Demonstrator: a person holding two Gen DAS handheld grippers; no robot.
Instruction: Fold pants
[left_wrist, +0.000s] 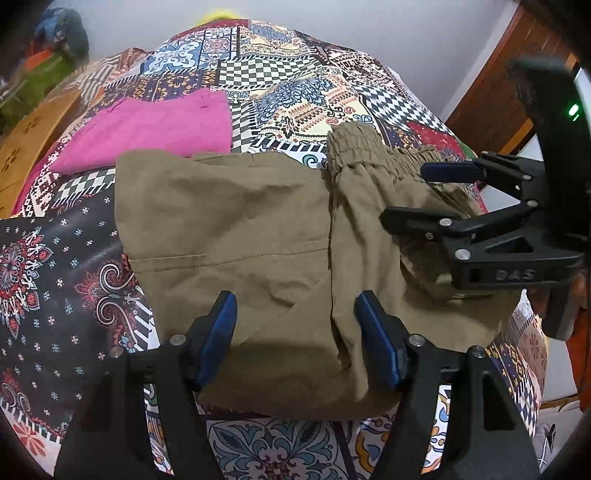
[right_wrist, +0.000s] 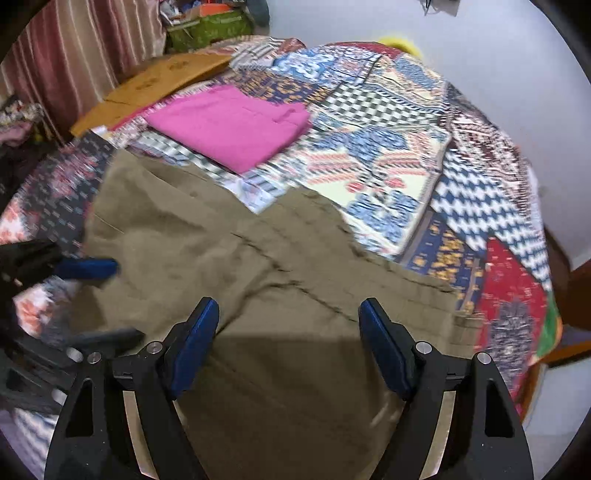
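Olive-brown pants (left_wrist: 240, 251) lie folded on a patchwork bedspread (left_wrist: 288, 85), the elastic waistband (left_wrist: 354, 147) toward the back right. My left gripper (left_wrist: 295, 325) is open above the near edge of the pants, holding nothing. My right gripper (left_wrist: 402, 195) reaches in from the right, open, over the waistband side. In the right wrist view the pants (right_wrist: 266, 280) spread under my open right gripper (right_wrist: 288, 332), and the left gripper (right_wrist: 107, 299) shows blurred at the left edge.
A folded pink garment (left_wrist: 155, 133) lies on the bedspread behind the pants, also in the right wrist view (right_wrist: 232, 125). A wooden board (right_wrist: 155, 81) sits at the far left. A wooden door (left_wrist: 506, 99) stands at the right. Curtain (right_wrist: 74, 55) and clutter at the back left.
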